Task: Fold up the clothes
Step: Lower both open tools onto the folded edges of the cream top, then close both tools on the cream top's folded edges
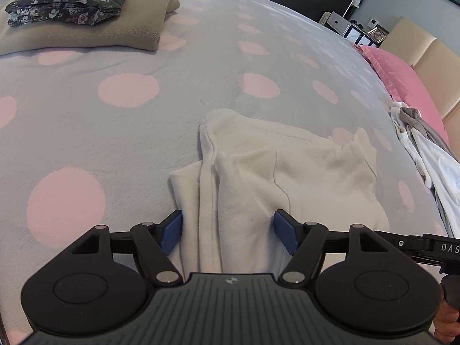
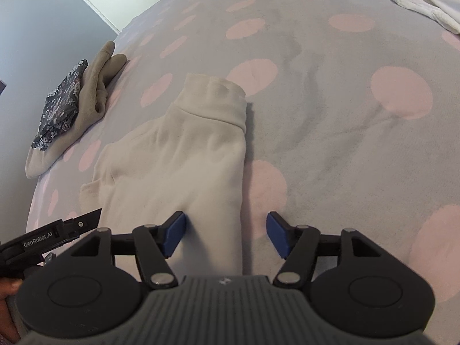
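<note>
From my remote seat I had both tools pitched down at the spotted bedspread (image 1: 129,132). Far off to the left of the left gripper (image 1: 228,235) sat the finished stack, a floral garment (image 1: 74,0) on a folded beige blanket (image 1: 120,34). That gripper's blue pads stood wide, with the near end of the cream sweatshirt (image 1: 273,172) lying between them, and neither pad seemed to press the cloth. Beyond it to the right a heap of unfolded white and grey laundry (image 1: 425,149) waited near a pink pillow (image 1: 402,74). The right gripper (image 2: 225,237) was equally spread; the sweatshirt's near edge lay just beside its left pad, while its right pad hung over bare bedspread. My worry was an uneven pinch: if the right jaws closed where they stood, they might catch only the top layer or miss the edge altogether, and the fold I judged half made could slide open. Thick fleece could also bunch under the left pads.
</note>
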`<action>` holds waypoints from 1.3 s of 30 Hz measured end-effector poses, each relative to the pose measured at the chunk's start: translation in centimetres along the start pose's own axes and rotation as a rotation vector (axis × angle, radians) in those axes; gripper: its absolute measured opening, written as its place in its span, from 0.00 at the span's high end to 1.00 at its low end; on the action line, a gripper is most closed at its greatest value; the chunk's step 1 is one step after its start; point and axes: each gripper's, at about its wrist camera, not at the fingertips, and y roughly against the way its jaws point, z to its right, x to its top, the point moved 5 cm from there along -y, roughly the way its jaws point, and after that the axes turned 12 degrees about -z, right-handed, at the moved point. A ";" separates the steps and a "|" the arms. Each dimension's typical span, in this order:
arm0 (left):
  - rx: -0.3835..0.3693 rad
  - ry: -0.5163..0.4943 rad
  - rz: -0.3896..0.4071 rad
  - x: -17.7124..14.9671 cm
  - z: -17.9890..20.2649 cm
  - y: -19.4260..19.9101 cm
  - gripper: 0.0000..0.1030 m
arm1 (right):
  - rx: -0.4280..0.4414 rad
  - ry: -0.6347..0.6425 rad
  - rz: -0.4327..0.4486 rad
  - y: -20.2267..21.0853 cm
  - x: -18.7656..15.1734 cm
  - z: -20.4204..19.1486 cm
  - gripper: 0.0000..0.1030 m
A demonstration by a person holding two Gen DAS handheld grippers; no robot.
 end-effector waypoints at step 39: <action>0.051 -0.024 0.042 0.0 0.2 -0.7 0.20 | 0.030 0.087 0.055 -2.2 1.1 -2.6 0.07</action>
